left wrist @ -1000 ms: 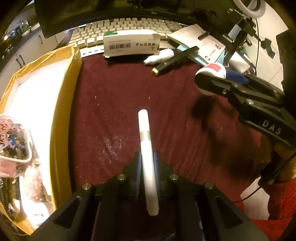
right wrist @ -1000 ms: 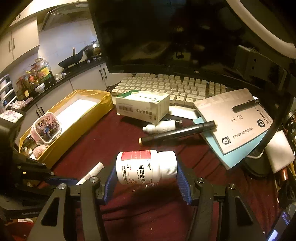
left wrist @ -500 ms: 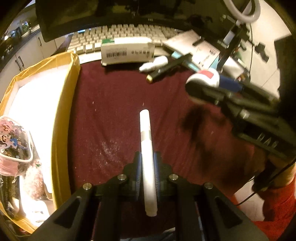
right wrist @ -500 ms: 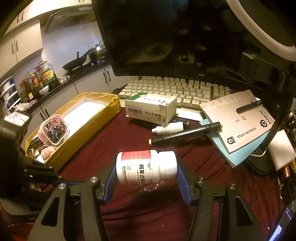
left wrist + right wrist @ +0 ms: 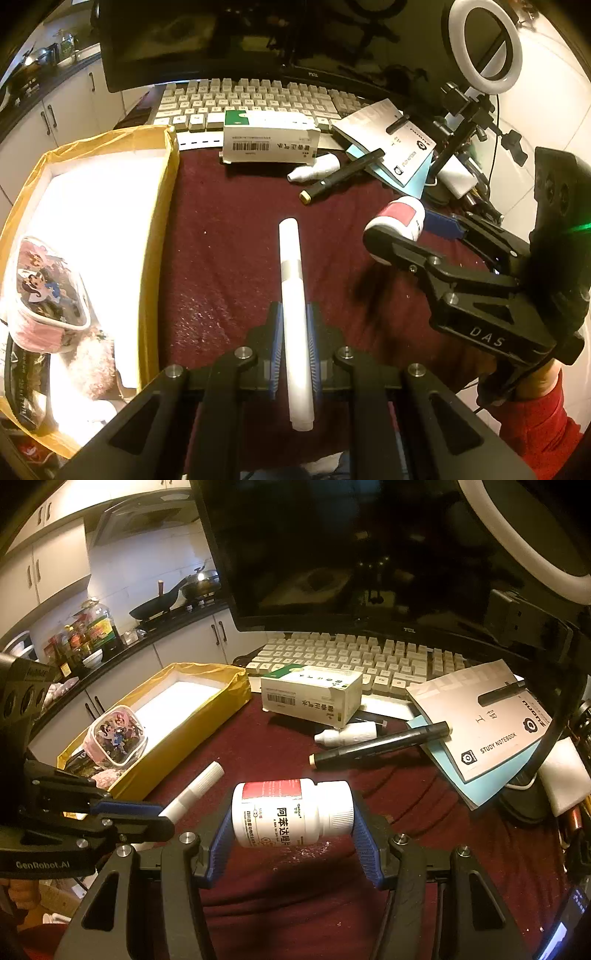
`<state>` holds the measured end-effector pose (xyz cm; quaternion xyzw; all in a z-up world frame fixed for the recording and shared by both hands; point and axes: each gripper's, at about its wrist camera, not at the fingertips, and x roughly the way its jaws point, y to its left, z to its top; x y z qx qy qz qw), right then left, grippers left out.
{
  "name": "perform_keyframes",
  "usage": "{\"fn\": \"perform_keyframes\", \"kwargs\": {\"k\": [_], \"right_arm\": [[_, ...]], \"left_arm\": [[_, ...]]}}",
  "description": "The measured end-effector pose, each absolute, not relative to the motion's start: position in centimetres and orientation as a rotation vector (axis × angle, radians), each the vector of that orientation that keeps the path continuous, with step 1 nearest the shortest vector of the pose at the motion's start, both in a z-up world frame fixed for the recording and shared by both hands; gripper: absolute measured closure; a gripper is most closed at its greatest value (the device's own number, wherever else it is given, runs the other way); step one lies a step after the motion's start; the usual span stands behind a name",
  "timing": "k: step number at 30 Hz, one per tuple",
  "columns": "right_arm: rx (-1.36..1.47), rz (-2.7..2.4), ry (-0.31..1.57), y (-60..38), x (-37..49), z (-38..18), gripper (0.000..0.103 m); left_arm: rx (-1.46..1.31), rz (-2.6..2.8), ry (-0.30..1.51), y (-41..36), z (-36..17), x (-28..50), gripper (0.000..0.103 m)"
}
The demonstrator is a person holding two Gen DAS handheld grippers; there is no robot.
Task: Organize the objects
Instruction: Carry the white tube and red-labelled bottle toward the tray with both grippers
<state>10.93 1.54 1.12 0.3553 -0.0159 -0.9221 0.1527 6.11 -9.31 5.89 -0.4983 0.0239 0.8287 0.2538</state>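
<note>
My left gripper [image 5: 294,325] is shut on a white pen [image 5: 293,295], held lengthwise above the dark red cloth [image 5: 229,236]; from the right wrist view the same pen [image 5: 197,788] sticks out of the left gripper [image 5: 162,818]. My right gripper [image 5: 293,825] is shut on a white pill bottle [image 5: 291,814] with a red label band, held sideways above the cloth. In the left wrist view that bottle [image 5: 400,218] shows at the right gripper's tip. The yellow box [image 5: 157,229] with a white lining lies to the left.
In the box sits a clear cartoon-print container [image 5: 48,291]. At the cloth's far edge lie a white medicine carton [image 5: 269,142], a small dropper bottle [image 5: 314,170], a black marker [image 5: 341,177] and a notebook [image 5: 484,716]. Behind are a keyboard [image 5: 255,99], monitor and ring light [image 5: 484,48].
The left gripper has lifted with the pen, so the keyboard, monitor and ring light have come further into its view. The right gripper still holds the bottle in much the same place.
</note>
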Motion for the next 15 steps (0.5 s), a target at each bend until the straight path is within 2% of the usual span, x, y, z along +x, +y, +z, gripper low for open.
{"fn": "perform_keyframes", "kwargs": {"k": [15], "right_arm": [[1.027, -2.619, -0.043, 0.7, 10.9, 0.9, 0.041]], "left_arm": [[-1.33, 2.292, 0.02, -11.1, 7.2, 5.4, 0.09]]}}
